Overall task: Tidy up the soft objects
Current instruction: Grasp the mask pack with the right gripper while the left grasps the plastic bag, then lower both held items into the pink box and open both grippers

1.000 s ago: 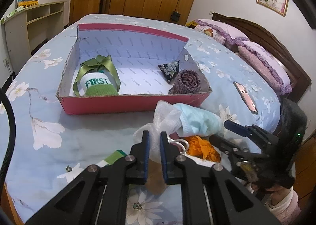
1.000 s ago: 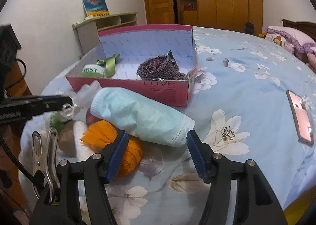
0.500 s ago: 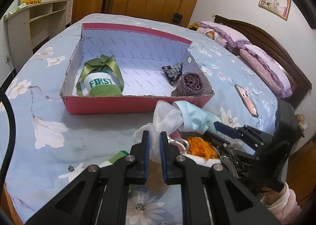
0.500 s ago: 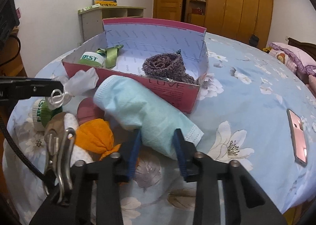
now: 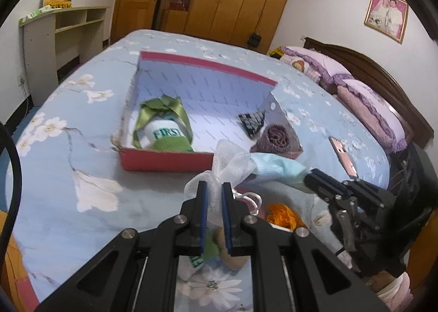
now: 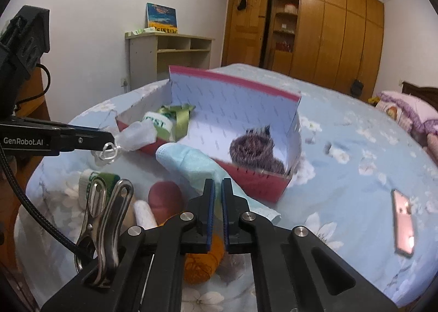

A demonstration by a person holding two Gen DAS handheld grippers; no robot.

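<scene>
My left gripper point(image 5: 213, 189) is shut on a white mesh pouf point(image 5: 232, 161) with a cord loop, held just above the bed. In the right wrist view that left gripper point(image 6: 112, 137) comes in from the left with the mesh pouf point(image 6: 137, 134). My right gripper point(image 6: 217, 189) is closing tight on a light blue face mask point(image 6: 191, 161), whose near edge is pinched between the pads. The left wrist view shows the right gripper point(image 5: 317, 178) and the face mask point(image 5: 276, 167) lifted in front of the pink box point(image 5: 164, 160).
The pink box point(image 6: 254, 183) holds a green-ribboned "FIRST" sock point(image 5: 164, 134), a patterned cloth point(image 5: 253, 120) and a purple knit point(image 5: 279, 135). An orange piece point(image 6: 202, 262), a maroon ball point(image 6: 165, 198) and a sock point(image 6: 90, 183) lie below the grippers. A phone point(image 6: 403, 219) lies to the right.
My right gripper went from wide open to shut on the face mask and lifted it. My left gripper rose a little with the mesh pouf, toward the box.
</scene>
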